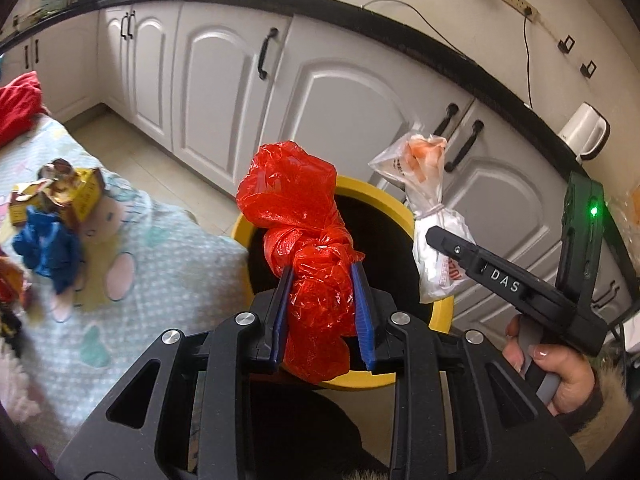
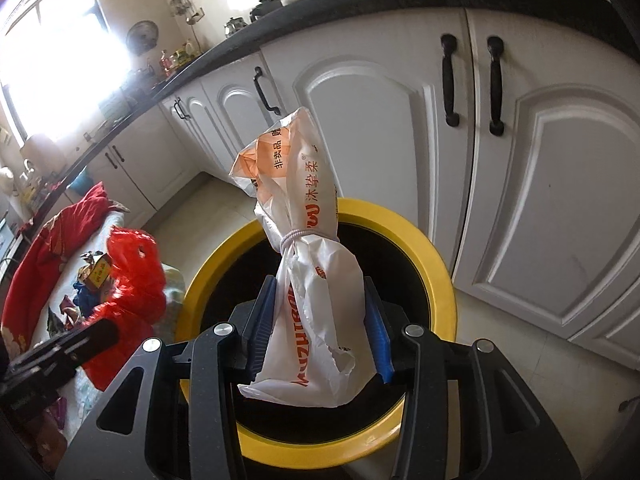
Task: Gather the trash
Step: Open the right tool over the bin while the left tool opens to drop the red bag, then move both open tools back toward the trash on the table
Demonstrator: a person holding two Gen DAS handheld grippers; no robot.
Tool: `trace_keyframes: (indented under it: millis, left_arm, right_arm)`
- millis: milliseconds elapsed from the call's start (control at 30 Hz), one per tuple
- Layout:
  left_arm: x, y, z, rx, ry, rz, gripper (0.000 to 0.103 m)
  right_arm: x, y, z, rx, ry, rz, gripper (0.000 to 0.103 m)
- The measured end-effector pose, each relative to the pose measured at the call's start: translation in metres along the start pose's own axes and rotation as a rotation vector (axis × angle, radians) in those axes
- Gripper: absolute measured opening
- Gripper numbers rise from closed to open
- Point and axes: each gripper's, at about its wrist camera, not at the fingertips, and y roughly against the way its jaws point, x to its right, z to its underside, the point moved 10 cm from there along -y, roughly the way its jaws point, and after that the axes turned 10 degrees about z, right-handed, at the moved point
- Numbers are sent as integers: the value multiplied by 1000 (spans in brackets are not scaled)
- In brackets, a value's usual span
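Observation:
A crumpled red plastic bag (image 1: 304, 216) stands up between the blue pads of my left gripper (image 1: 322, 276), which is shut on it. It hangs over the near rim of a yellow-rimmed bin (image 1: 240, 228) with a dark inside. My right gripper (image 2: 320, 284) is shut on a white bag with orange print (image 2: 316, 292), tied with a band around its neck. That bag is held upright above the bin's mouth (image 2: 436, 272). In the left wrist view the white bag (image 1: 428, 184) is to the right of the red one, the two apart.
White cabinet doors with black handles (image 2: 450, 80) stand close behind the bin under a dark counter. Left of the bin is a surface with a pale patterned cloth (image 1: 160, 264) carrying a torn yellow carton (image 1: 60, 192), a blue wad (image 1: 48, 252) and a red cloth (image 1: 20, 104). A hand (image 1: 560, 368) holds the right gripper.

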Motion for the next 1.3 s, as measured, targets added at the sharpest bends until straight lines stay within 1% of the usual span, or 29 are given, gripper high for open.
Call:
trace_keyframes:
  millis: [200, 233, 267, 300, 367, 433, 533, 600, 633, 700, 867, 967, 1000, 1167, 1300]
  left_arm:
    - [3, -15, 3, -19, -4, 13, 22]
    - [2, -17, 2, -18, -1, 18, 25]
    - [2, -18, 2, -18, 1, 21, 35]
    - [1, -19, 3, -18, 4, 24, 45]
    - [-1, -19, 3, -18, 11, 23, 48]
    - [-3, -18, 4, -19, 17, 20, 51]
    - [-6, -14, 3, -11, 27, 15, 58]
    - [-9, -9, 3, -3, 33, 8, 64]
    - [-11, -6, 2, 3, 34, 0, 66]
    - [-14, 4, 2, 18, 32, -16, 75]
    - [-29, 31, 3, 52, 50, -62, 87]
    - [-40, 54, 4, 83, 61, -95, 89]
    - [-42, 59, 4, 91, 60, -104, 91]
    - [-62, 98, 9, 148, 51, -179, 92]
    - [-76, 127, 12, 197, 59, -226, 92]
  right_arm:
    - [3, -5, 1, -14, -21, -11, 43]
    - [4, -6, 1, -14, -28, -8, 47]
    - [5, -8, 0, -14, -34, -6, 50]
    - [7, -8, 0, -15, -38, -4, 51]
    - [11, -9, -1, -13, -47, 7, 55]
    - [15, -9, -1, -12, -63, 13, 57]
    - [16, -9, 0, -12, -65, 19, 59]
    - [16, -8, 0, -10, -64, 18, 60]
    - [14, -7, 0, -7, -60, 17, 61]
    - [11, -4, -1, 3, -53, 15, 62]
    - [-7, 6, -2, 23, -20, -12, 65]
    - [-22, 13, -2, 33, 4, -35, 66]
    - [-27, 16, -3, 38, 12, -43, 66]
    - [-56, 33, -3, 64, 55, -90, 68]
    - [-82, 46, -3, 83, 98, -131, 68]
